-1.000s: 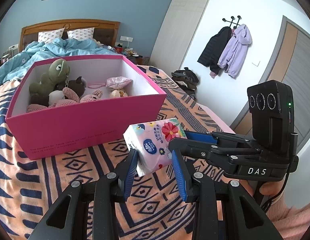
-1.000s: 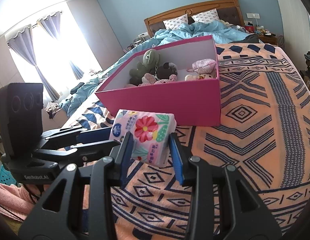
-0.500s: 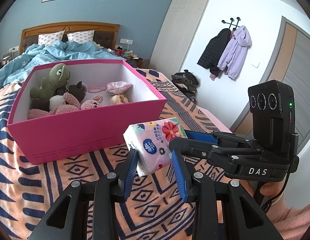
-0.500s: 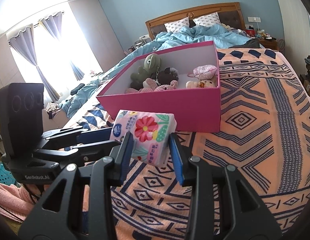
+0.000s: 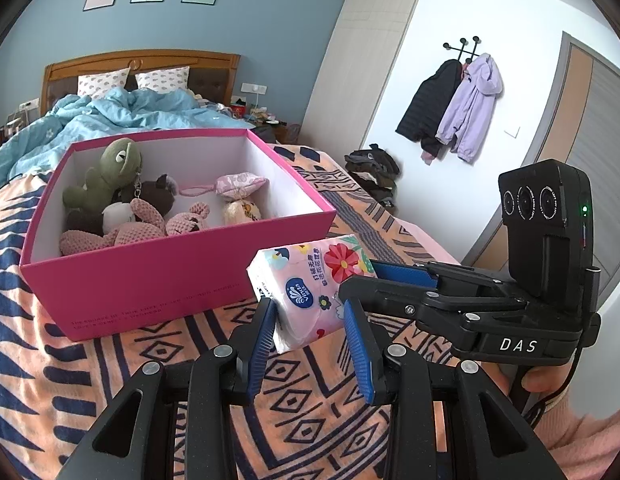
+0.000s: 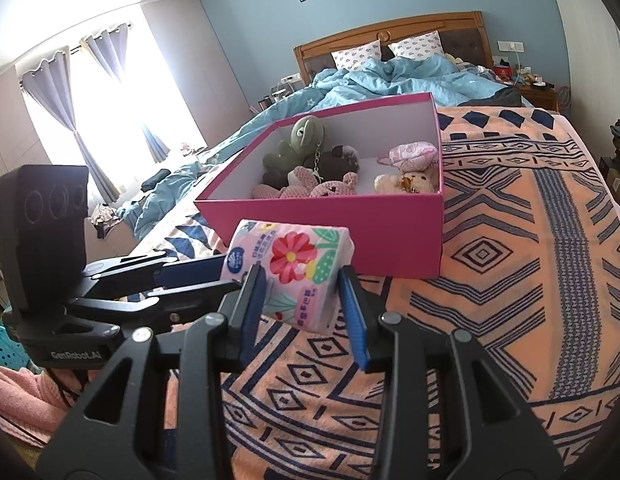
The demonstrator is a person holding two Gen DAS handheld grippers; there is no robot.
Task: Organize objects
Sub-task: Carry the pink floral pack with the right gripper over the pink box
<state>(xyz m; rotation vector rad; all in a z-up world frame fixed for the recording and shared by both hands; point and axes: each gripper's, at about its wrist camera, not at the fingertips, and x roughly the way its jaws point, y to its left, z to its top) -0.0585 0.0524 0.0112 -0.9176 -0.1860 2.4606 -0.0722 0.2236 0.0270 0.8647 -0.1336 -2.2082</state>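
**Tissue pack held from both sides**

Between my two tongs hangs the tissue pack (image 5: 310,280), lifted clear of the bedspread (image 5: 89,376). My left gripper (image 5: 310,332) is clenched on its near end, blue pads pressing both sides; my right gripper (image 6: 305,304) clamps the opposite end the same way. Just beyond the pack sits the pink box (image 5: 149,292), open-topped on the patterned bedspread, its near wall facing me. Plush toys (image 5: 113,200) crowd the box's left half, a green one upright in the far-left corner.
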